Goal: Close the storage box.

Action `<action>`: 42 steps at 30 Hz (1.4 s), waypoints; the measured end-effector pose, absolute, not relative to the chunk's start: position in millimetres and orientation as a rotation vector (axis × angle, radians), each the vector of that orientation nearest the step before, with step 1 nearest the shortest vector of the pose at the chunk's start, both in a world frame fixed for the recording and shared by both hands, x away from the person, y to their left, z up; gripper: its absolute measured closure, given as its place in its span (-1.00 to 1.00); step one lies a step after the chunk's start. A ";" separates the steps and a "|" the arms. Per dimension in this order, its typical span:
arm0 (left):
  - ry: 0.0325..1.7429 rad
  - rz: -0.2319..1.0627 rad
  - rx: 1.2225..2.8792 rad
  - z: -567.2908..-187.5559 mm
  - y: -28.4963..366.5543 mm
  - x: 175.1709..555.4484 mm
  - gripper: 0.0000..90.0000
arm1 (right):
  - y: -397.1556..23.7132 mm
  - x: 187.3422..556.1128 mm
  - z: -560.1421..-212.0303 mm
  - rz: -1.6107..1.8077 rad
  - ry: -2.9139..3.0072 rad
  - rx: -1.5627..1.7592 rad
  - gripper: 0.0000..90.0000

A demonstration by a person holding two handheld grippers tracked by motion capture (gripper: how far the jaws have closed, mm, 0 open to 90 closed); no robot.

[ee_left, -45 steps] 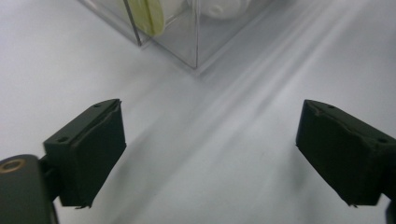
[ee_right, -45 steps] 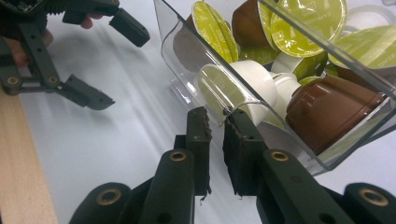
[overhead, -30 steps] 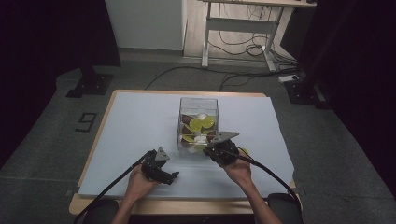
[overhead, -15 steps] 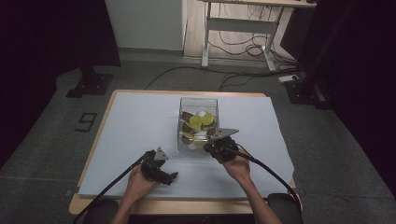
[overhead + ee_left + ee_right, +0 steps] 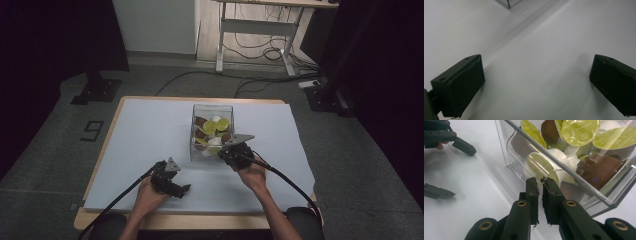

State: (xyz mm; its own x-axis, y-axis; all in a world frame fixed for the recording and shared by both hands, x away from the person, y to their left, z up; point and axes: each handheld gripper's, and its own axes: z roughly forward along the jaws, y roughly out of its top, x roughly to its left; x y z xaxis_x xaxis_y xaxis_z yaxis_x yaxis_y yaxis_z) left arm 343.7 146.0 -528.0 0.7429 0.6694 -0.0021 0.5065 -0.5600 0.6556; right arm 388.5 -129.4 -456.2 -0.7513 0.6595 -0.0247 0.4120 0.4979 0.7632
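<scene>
- Right gripper (image 5: pixel 540 183), at the lower centre of its own view, has its two black jaws drawn together with only a thin slit between them and nothing between the pads; the tips sit against the near lower edge of the clear box (image 5: pixel 564 167). In the high view it lies just right of centre (image 5: pixel 225 151), touching the box's near right corner (image 5: pixel 212 131).
- Left gripper (image 5: pixel 536 85) has its jaws spread wide over bare white table cover (image 5: pixel 531 62), nothing between them; a corner of the box peeks in at the top edge. In the high view it sits lower left of centre (image 5: pixel 180 190), well apart from the box.
- Coffee capsules (image 5: pixel 580 131) fill the box: lime-green foil lids, white cups, and brown capsules (image 5: pixel 599 168).
- Green lids carry small printed lettering, too fine and blurred to read.
- A dark "9" mark (image 5: pixel 92 131) lies on the floor at mid left of the high view.
</scene>
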 end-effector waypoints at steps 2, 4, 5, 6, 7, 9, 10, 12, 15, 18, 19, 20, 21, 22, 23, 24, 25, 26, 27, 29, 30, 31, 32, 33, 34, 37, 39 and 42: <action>0.880 0.326 2.290 -528.0 145.9 343.8 -1.00 | -129.3 389.8 -456.5 1.109 2.425 0.900 0.84; 0.880 0.326 2.290 -528.0 145.9 343.7 -1.00 | -129.1 391.3 -456.8 1.112 2.420 0.903 0.84; 0.880 0.326 2.290 -528.0 145.9 343.7 -1.00 | -128.8 392.0 -457.0 1.109 2.416 0.905 0.84; 0.880 0.327 2.290 -528.1 145.9 343.7 -1.00 | -128.8 392.8 -457.2 1.106 2.413 0.904 0.84; 0.880 0.327 2.290 -528.0 145.9 343.8 -1.00 | -128.5 393.4 -457.3 1.109 2.409 0.909 0.84; 0.882 0.326 2.287 -528.1 145.8 343.7 -1.00 | -128.3 394.8 -457.6 1.113 2.404 0.910 0.84; 0.881 0.326 2.287 -528.1 145.8 343.7 -1.00 | -128.4 395.4 -457.8 1.111 2.400 0.911 0.84; 0.880 0.327 2.288 -528.1 145.8 343.7 -1.00 | -127.9 396.4 -458.7 1.118 2.388 0.916 0.84; 0.879 0.328 2.288 -528.1 145.8 343.6 -1.00 | -127.7 397.8 -460.1 1.119 2.371 0.918 0.84; 0.879 0.327 2.288 -528.1 145.8 343.7 -1.00 | -127.7 398.7 -460.6 1.126 2.369 0.922 0.84; 0.879 0.327 2.288 -528.1 145.8 343.7 -1.00 | -127.8 398.7 -460.7 1.127 2.369 0.922 0.84; 0.879 0.327 2.288 -528.1 145.8 343.7 -1.00 | -127.6 398.7 -460.8 1.127 2.368 0.924 0.84; 0.879 0.327 2.288 -528.1 145.8 343.7 -1.00 | -127.5 398.9 -461.3 1.129 2.365 0.926 0.84; 0.879 0.327 2.288 -528.1 145.8 343.7 -1.00 | -127.5 398.9 -461.3 1.129 2.365 0.926 0.84; 0.879 0.328 2.288 -528.1 145.8 343.7 -1.00 | -127.5 398.9 -461.4 1.130 2.364 0.927 0.84; 0.878 0.328 2.288 -528.1 145.8 343.7 -1.00 | -127.4 398.7 -461.8 1.132 2.360 0.927 0.84; 0.879 0.327 2.288 -528.1 145.8 343.7 -1.00 | -127.4 398.6 -462.0 1.131 2.358 0.927 0.84; 0.878 0.328 2.288 -528.1 145.8 343.7 -1.00 | -127.3 398.4 -462.3 1.132 2.355 0.927 0.84; 0.878 0.328 2.288 -528.1 145.8 343.7 -1.00 | -127.2 398.1 -462.8 1.134 2.348 0.929 0.84; 0.878 0.328 2.288 -528.0 145.8 343.7 -1.00 | -126.7 397.7 -463.6 1.137 2.339 0.934 0.84; 0.878 0.327 2.288 -528.1 145.8 343.7 -1.00 | -126.6 397.5 -463.8 1.134 2.335 0.931 0.84; 0.878 0.328 2.288 -528.1 145.8 343.7 -1.00 | -126.3 397.1 -463.8 1.131 2.333 0.930 0.84; 0.878 0.327 2.288 -528.1 145.8 343.7 -1.00 | -126.3 397.2 -463.8 1.131 2.333 0.930 0.84; 0.877 0.327 2.288 -528.0 145.9 343.8 -1.00 | -126.3 397.3 -463.9 1.132 2.332 0.933 0.84; 0.877 0.328 2.288 -528.1 145.8 343.7 -1.00 | -126.4 397.4 -463.9 1.131 2.333 0.930 0.84; 0.877 0.328 2.288 -528.1 145.8 343.6 -1.00 | -126.5 397.4 -463.7 1.135 2.335 0.933 0.84; 0.876 0.328 2.288 -528.1 145.8 343.5 -1.00 | -126.9 397.5 -463.2 1.139 2.340 0.940 0.83; 0.876 0.328 2.288 -528.1 145.8 343.5 -1.00 | -127.8 397.6 -462.1 1.132 2.347 0.949 0.82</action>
State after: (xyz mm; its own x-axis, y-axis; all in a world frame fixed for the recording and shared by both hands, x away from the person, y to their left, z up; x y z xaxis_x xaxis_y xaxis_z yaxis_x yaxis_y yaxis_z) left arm 343.5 145.8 -528.1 0.7444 0.6677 -0.0011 0.5029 -0.5595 0.6588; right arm 397.6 -127.8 -462.1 -0.7063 0.7070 -0.0351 0.4128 0.4517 0.7910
